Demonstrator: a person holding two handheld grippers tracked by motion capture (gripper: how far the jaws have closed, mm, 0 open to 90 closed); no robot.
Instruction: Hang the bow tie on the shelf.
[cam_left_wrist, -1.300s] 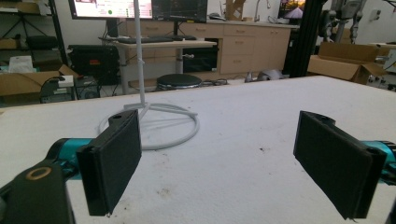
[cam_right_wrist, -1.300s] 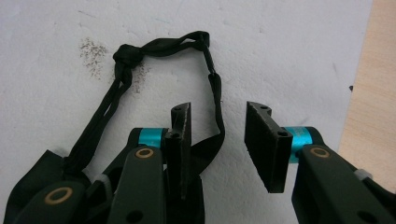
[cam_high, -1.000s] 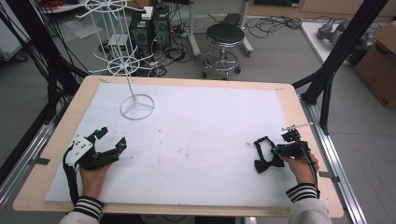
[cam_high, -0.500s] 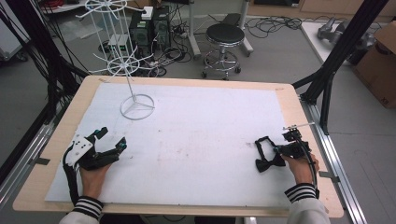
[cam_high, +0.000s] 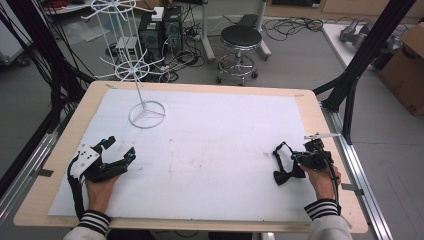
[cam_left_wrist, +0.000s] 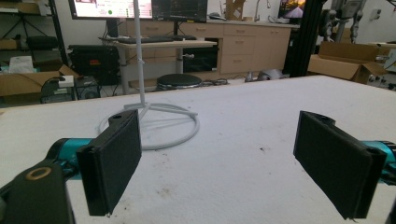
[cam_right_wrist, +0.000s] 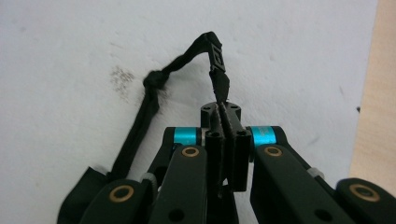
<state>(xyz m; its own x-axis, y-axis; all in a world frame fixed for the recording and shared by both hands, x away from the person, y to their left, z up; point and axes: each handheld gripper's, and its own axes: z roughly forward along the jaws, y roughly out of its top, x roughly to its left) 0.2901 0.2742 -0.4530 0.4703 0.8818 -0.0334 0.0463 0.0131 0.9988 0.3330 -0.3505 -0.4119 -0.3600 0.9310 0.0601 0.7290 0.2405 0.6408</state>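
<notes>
Closest to the viewer, the right gripper (cam_right_wrist: 223, 154) had its jaws pressed together on the strap of a black bow tie (cam_high: 286, 172); the jaws had just been closing, with the strap between them. No brand or label could be read; a small slider buckle (cam_right_wrist: 217, 57) on the strap bore marks too small to make out. From the jaws the strap looped ahead, past a knot (cam_right_wrist: 152, 80), and ran back to the bow, which lay on the mat just left of the right gripper. The left gripper (cam_left_wrist: 224, 163) rested with its jaws spread wide and nothing between them. Beneath both lay a white mat (cam_high: 220, 145), faintly soiled, on a wooden table (cam_high: 310, 107). Ahead of the left gripper stood a white wire rack (cam_high: 145, 105) on a ring base. Beyond the table were a stool (cam_high: 241, 40), cables and cardboard boxes (cam_left_wrist: 343, 65).
</notes>
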